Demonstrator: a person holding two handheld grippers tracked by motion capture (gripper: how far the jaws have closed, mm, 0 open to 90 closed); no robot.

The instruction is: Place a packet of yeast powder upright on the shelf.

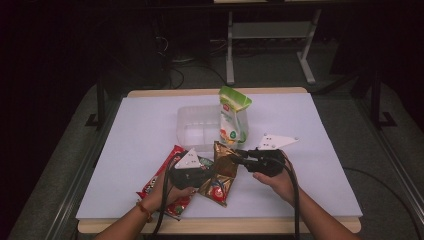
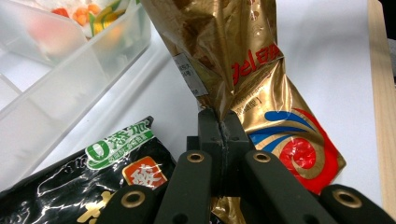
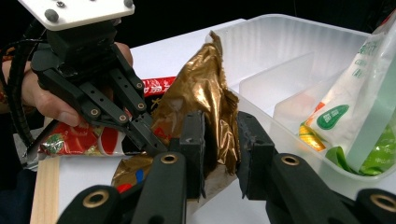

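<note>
The gold snack packet (image 1: pixel 221 172) looks light and crinkly, a soft foil bag with air and loose contents inside, so it will likely fold and slip if pinched across its puffed middle; the flat sealed edges and the creased waist are the safer places to take hold. It lies on the white worktop (image 1: pixel 325 165) just in front of the clear plastic bin (image 1: pixel 196 127), its upper end lifted and tilted toward the bin, its lower end resting beside a red packet (image 1: pixel 162 186) and a black packet (image 2: pixel 88 172). The left tool (image 2: pixel 223 128) is clamped tight on a gathered fold at the packet's side, jaws pressed together with foil squeezed between them. The right tool (image 3: pixel 219 149) straddles the packet's upper end with its jaws apart; the foil sits between them, though the pads do not seem to press it. A green-and-white pouch (image 1: pixel 233 120) stands upright in the bin.
</note>
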